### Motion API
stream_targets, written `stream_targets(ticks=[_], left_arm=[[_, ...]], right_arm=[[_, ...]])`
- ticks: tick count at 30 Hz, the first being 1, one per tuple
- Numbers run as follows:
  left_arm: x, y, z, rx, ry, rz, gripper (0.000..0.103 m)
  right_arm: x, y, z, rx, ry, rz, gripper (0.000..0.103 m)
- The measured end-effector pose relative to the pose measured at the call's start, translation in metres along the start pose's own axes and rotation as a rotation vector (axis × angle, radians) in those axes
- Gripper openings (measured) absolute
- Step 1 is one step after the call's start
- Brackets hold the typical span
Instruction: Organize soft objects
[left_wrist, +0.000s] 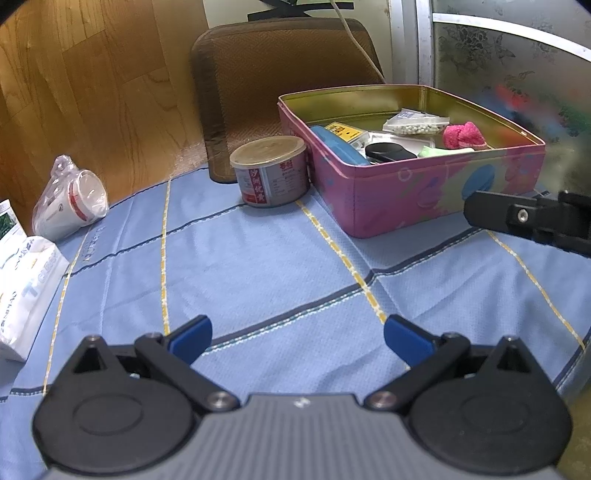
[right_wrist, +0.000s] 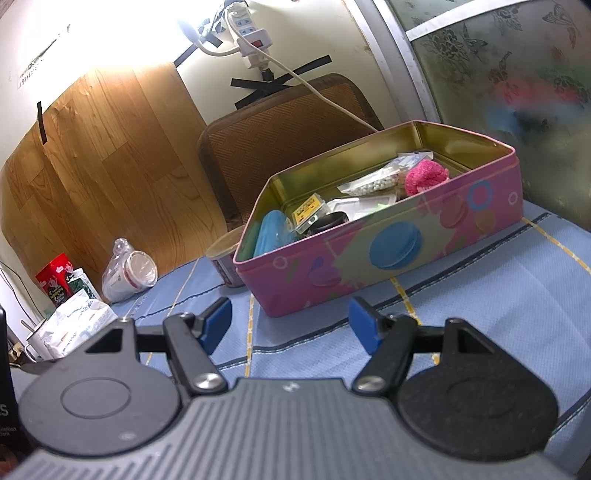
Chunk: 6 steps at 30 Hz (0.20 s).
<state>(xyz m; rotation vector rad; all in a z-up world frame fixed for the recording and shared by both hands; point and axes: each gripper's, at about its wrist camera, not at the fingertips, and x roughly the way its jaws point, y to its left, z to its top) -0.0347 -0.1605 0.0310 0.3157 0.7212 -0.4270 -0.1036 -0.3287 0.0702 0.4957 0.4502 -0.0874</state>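
The counter (left_wrist: 258, 266), under its blue checked cloth, held a pink tin (right_wrist: 388, 258) standing open. In the right wrist view it lay at about one o'clock from your right claw (right_wrist: 290, 325), just ahead, long side toward you. That claw was spread wide and empty. Your left claw (left_wrist: 297, 338), also spread wide and empty, had the tin further off at one o'clock, so your right hand looked nearer. The soft pink knitted piece (right_wrist: 424, 177) sat in the tin's far right corner among small packets.
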Motion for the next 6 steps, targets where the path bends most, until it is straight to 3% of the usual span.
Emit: stream_targets(ticks=[6], left_arm=[[-0.0040, -0.0001, -0.0003, 0.011, -0.028, -0.027, 0.103]], right_arm=[[0.0014, 0.0009, 0.0025, -0.009, 0.004, 0.002, 0.072]])
